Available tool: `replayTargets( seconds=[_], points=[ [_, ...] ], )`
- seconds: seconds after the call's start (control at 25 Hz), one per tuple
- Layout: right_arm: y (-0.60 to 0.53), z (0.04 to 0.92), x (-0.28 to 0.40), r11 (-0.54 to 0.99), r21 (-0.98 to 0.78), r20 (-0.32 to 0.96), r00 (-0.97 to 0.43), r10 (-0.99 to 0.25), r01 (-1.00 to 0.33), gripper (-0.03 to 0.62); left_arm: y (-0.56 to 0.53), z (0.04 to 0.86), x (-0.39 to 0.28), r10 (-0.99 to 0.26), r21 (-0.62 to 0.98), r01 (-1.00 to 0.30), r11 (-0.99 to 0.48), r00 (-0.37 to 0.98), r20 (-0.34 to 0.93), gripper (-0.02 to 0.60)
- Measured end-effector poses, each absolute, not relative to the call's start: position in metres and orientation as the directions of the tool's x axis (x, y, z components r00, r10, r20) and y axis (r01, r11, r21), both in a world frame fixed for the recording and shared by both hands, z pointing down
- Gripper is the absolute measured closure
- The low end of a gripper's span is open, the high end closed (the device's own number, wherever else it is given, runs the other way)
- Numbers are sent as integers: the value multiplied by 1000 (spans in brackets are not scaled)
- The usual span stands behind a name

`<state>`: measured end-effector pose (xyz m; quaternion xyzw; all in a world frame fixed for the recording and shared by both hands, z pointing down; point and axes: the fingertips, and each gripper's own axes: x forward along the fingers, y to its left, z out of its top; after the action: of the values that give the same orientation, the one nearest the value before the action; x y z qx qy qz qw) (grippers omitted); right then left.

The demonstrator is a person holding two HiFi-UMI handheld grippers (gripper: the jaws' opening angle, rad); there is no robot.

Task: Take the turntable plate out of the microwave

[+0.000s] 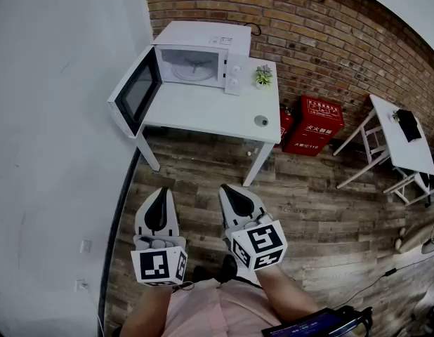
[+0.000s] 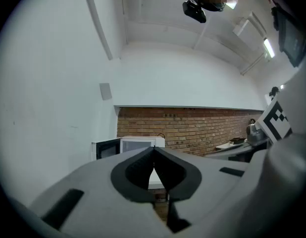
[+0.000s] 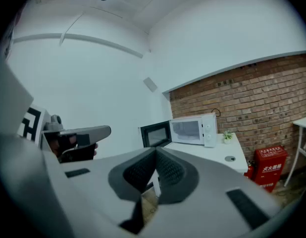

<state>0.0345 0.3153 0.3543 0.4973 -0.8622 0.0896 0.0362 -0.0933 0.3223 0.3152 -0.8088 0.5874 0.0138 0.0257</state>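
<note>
Both tools are out in front of me, held low over the wooden floor (image 1: 308, 209). My left gripper (image 1: 161, 191) is clenched, its jaws pressed tip to tip with nothing between them. My right gripper (image 1: 224, 187) is the same, jaws together and empty, just right of the left one. Neither touches anything.

Ahead, well apart from both, the white table (image 1: 217, 112) stands against the brick wall (image 1: 308, 34). On its far left corner sits the microwave (image 1: 210, 37), its door (image 1: 136, 90) swung wide open to the left, out past the table's edge. Inside the white cavity I can see the turntable plate (image 1: 192, 69), lying flat on the oven floor.

Just right of the microwave there's a small potted plant (image 1: 263, 76). Nearer to me is a round cable hole (image 1: 261, 120) in the tabletop. Further right, on the floor by the wall, are the red fire-extinguisher boxes (image 1: 312, 125). Beyond them is a second white table (image 1: 403, 146) with something dark (image 1: 409, 123) on it.
</note>
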Motion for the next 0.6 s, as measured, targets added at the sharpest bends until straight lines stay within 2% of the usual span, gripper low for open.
replayTargets(
  seconds=[0.4, 0.44, 0.48, 0.52, 0.6],
  points=[
    [316, 352, 41, 478, -137, 118, -494, -862, -868, 589, 325, 314, -88, -950, -21, -952, -306, 307, -58, 577],
    [316, 350, 42, 483, -147, 110, -500, -859, -863, 566, 326, 313, -86, -949, -15, -951, -309, 309, -64, 551],
    [316, 349, 42, 491, -157, 106, -509, -854, -857, 483, 326, 313, -84, -947, -9, -949, -314, 314, -67, 439],
    [315, 349, 43, 496, -163, 106, -515, -851, -853, 465, 325, 314, -81, -946, -6, -948, -319, 319, -67, 396],
    [313, 351, 47, 497, -156, 111, -515, -850, -854, 462, 325, 315, -76, -946, -4, -947, -320, 319, -63, 405]
  ],
)
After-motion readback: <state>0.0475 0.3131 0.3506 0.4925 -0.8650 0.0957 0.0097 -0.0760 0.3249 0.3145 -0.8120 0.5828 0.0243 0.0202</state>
